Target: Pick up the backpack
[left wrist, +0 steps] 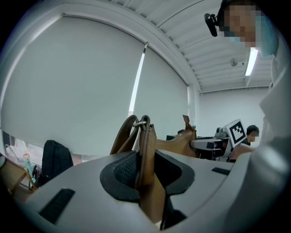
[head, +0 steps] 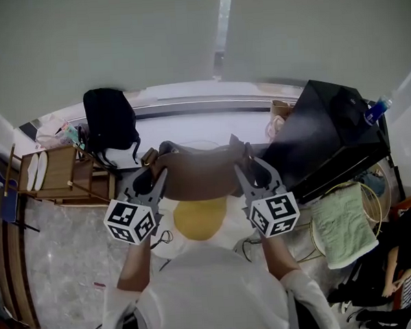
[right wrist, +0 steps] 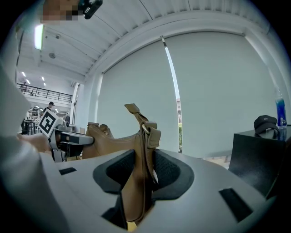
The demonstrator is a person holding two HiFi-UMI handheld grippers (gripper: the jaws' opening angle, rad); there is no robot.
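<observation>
Between the two grippers, at the centre of the head view, hangs the brown leather bag (head: 199, 173), the item being handled for this task. It is stretched roughly level from 9 o'clock to 3 o'clock in front of the person.

**Tool state**
- The left gripper (head: 150, 178) is partly closed. Its pads pinch the bag's left end just below the metal strap ring (left wrist: 142, 122).
- The right gripper (head: 250, 166) is partly closed the same way. It clamps the right end under the strap tab (right wrist: 152, 136).

**Surroundings**
- A yellow object (head: 200, 218) lies at 6 o'clock beneath the bag. Whether the bag touches it cannot be told.
- A black backpack (head: 109, 123) stands untouched on the window ledge (head: 203, 119) at 10 o'clock.
- A black cabinet (head: 331, 136) stands at 2 o'clock.

**Procedure for the step in hand (lift, judged as nearly complete)**
1. Hold both pinches firm. Each bites only a thin leather edge, which could slip.
2. Raise both grippers together, at equal height.
3. Hold the spacing constant. Spreading would strain the seams, and closing in would let the body sag.
4. Stay clear of the cabinet edge at 2 o'clock.
</observation>
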